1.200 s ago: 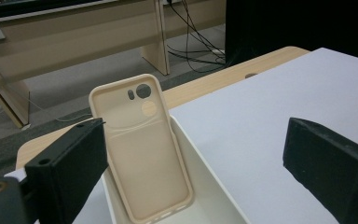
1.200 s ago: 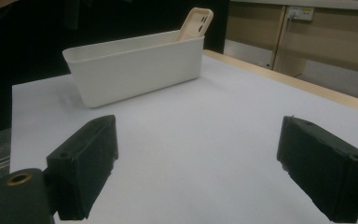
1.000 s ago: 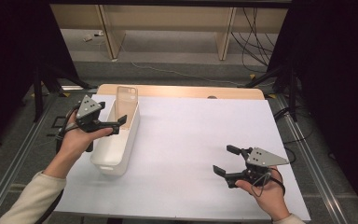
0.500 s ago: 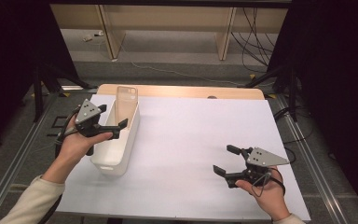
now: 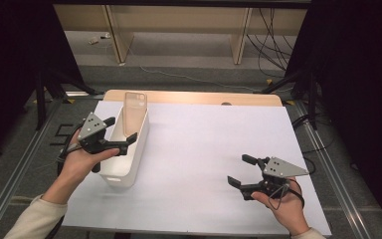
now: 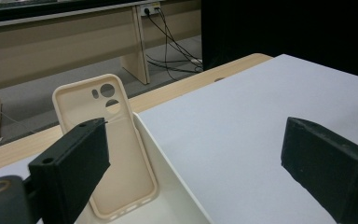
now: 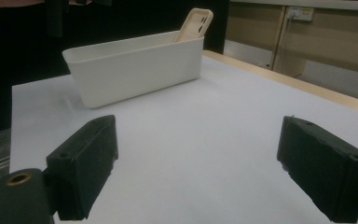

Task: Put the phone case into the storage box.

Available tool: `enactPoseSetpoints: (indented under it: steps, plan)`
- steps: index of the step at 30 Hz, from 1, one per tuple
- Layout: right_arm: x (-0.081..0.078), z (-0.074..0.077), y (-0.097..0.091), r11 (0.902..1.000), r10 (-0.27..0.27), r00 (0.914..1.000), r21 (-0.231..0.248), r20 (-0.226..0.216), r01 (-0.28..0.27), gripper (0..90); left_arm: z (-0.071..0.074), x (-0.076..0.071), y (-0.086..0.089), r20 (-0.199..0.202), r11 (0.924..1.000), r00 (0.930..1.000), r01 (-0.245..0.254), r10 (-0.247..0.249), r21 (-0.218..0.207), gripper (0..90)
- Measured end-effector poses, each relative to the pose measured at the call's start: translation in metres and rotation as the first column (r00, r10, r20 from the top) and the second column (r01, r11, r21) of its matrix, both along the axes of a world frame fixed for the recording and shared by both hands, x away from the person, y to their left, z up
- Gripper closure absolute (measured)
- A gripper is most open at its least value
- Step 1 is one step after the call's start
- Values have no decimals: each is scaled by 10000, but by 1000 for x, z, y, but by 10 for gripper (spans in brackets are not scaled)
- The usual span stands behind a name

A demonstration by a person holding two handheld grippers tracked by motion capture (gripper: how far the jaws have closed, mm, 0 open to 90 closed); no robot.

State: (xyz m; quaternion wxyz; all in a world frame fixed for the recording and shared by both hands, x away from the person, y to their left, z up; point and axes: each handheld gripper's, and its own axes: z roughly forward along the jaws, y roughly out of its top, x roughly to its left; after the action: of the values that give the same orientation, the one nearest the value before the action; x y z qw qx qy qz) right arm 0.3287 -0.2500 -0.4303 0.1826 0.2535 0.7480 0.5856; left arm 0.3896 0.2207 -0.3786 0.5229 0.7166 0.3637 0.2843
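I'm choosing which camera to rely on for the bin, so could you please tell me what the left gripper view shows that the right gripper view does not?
Only the left gripper view looks into the bin: the foot of the phone case rests inside it, and its inner face and camera cutouts are plain.

Only the right gripper view shows the white bin whole from outside, standing on the white table sheet, with just the case's top poking above the rim.

Both share the bin, the case leaning at its far end, the sheet, and open black jaws.
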Motion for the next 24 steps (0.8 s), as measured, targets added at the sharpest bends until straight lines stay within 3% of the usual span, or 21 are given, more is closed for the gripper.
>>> enactPoseSetpoints:
  steps: [8,10,11,15,16,17,18,24]
  plan:
    - [0,1,0,9999,-45,10000,-107,-37,45,136,-4,-14,-1,54,9991,9995,314,-312,-284,75]
    - [-2,2,0,9996,-40,9991,-270,-413,29,136,-6,-18,-2,18,9982,9991,419,-419,-435,75]
    - [-1,1,0,9996,-32,9998,-279,-183,27,136,-8,-19,-2,16,9975,9988,492,-492,-504,75]
    - [-1,1,0,9998,-34,9999,-214,-164,31,136,-13,-24,-4,23,9963,9979,653,-653,-561,75]
    - [-1,1,0,9998,-31,9999,-221,-167,27,136,-2,-8,13,1962,9609,9661,1160,-1679,2514,77]
    - [-1,1,0,9997,-27,9999,-226,-163,23,136,-4,-10,12,1680,9635,9694,1379,-1788,2295,78]
    - [-1,1,0,9996,-58,9998,-266,-185,53,136,-5,-11,11,1641,9650,9700,1409,-1792,2210,79]
    - [-1,1,-1,9996,-36,9998,-297,-193,31,136,-10,-17,9,1674,9640,9699,1368,-1771,2278,82]
